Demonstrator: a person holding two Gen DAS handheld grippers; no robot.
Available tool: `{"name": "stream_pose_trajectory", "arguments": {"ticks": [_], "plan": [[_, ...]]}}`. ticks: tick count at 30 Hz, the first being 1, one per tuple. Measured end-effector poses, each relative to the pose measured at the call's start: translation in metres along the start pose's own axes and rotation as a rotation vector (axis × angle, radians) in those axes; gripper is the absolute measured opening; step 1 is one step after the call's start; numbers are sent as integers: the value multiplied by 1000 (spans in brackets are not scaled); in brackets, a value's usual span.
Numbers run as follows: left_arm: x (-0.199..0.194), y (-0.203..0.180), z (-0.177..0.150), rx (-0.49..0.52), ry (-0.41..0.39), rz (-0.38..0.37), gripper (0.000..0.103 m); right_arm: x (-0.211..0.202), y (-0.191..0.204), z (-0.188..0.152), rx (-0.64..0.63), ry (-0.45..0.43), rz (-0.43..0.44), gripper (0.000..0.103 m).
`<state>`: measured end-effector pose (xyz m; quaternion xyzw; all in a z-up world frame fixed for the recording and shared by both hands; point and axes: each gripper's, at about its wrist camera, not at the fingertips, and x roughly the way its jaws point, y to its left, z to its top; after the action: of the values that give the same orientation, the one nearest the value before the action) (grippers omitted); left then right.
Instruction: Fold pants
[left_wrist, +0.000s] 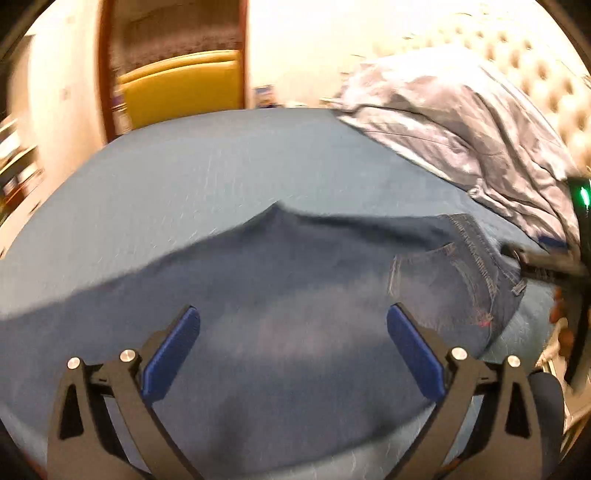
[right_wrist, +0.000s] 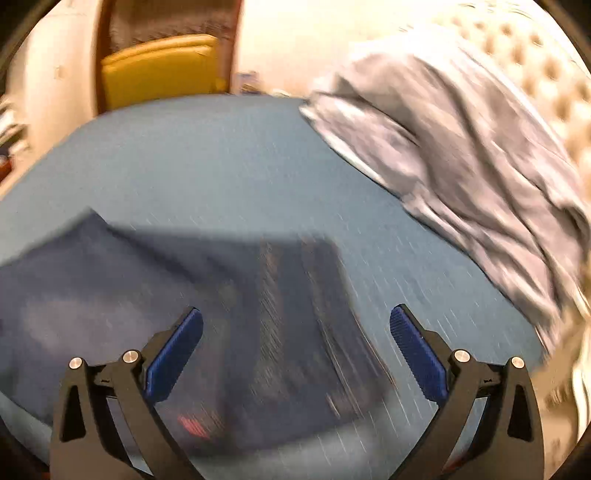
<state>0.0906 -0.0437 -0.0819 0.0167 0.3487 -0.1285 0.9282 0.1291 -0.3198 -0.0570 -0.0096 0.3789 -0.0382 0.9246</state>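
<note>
Denim pants (left_wrist: 295, 295) below (both) spread jaws

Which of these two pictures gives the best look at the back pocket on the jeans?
The left wrist view: the back pocket on the jeans is fairly sharp there, its stitching showing. In the right wrist view the jeans are streaked with motion blur, so no pocket can be made out.

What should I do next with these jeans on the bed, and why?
Probably bring both grippers back down to the far edge of the jeans for another fold. The left gripper and right gripper are both open and empty above the jeans, which lie flat on the blue bed.
</note>
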Motion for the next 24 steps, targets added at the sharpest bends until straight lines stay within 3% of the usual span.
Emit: {"name": "stream_pose_trajectory", "arguments": {"ticks": [2, 3, 4, 5, 6, 10, 12, 13, 14, 18, 21, 24], "plan": [[21, 7, 14, -1, 25, -12, 89, 21, 7, 23, 8, 36, 106, 98], [41, 7, 24, 15, 60, 6, 73, 35, 14, 33, 0, 61, 130, 98], [60, 7, 31, 33, 96, 22, 53, 53, 24, 43, -37, 88, 148, 92], [72, 8, 36, 35, 108, 11, 44, 67, 32, 47, -77, 112, 154, 77], [89, 9, 44, 24, 122, -33, 43, 82, 37, 50, -109, 138, 144, 73], [137, 6, 53, 41, 163, -169, 41, 127, 25, 49, -147, 187, 6, 71], [168, 10, 45, 57, 259, -130, 40, 140, 15, 42, -121, 205, 4, 69], [181, 18, 37, 57, 301, -80, 32, 145, 13, 41, -124, 198, -6, 69], [182, 22, 34, 58, 287, -83, 24, 146, 13, 40, -132, 192, -15, 69], [168, 33, 28, 68, 250, -54, 24, 150, 19, 32, -135, 162, -51, 70], [160, 7, 45, 140, 189, -82, 26, 147, 21, 27, -122, 137, -69, 70], [188, -13, 64, 125, 229, -86, 31, 135, 17, 28, -87, 103, -52, 71]]}}
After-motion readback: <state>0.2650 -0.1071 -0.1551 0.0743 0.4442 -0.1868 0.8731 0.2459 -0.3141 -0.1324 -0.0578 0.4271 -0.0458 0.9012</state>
